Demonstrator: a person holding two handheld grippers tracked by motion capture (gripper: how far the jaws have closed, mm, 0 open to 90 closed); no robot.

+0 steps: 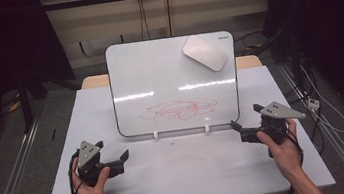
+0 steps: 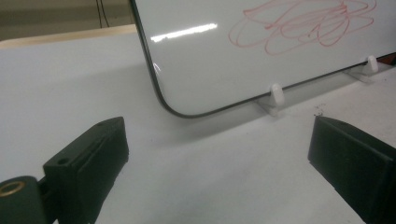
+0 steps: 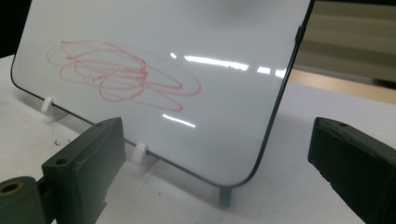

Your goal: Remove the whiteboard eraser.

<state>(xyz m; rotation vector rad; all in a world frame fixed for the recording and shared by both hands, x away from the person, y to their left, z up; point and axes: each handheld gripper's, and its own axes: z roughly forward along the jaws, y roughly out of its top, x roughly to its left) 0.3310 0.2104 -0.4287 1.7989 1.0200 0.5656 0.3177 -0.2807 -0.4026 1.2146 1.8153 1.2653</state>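
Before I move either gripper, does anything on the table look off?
The whiteboard carries a red scribble low on its face, and a white eraser clings askew near its top right corner. A few dark specks lie on the table. Both grippers are open and apart from the board.

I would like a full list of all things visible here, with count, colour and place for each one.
whiteboard: 1, white with dark rim, propped upright at the middle of the table, leaning back
scribble: 1, red, on the lower middle of the whiteboard
eraser: 1, white, oval, stuck at the whiteboard's upper right corner
support clips: 2, white, under the whiteboard's bottom edge
table: 1, white top, centre of the high view
cables: several, pale and dark, on the floor right of the table
left gripper: 1, black with grey plate, front left of the table, fingers apart, empty
right gripper: 1, black with grey plate, front right, fingers apart, empty
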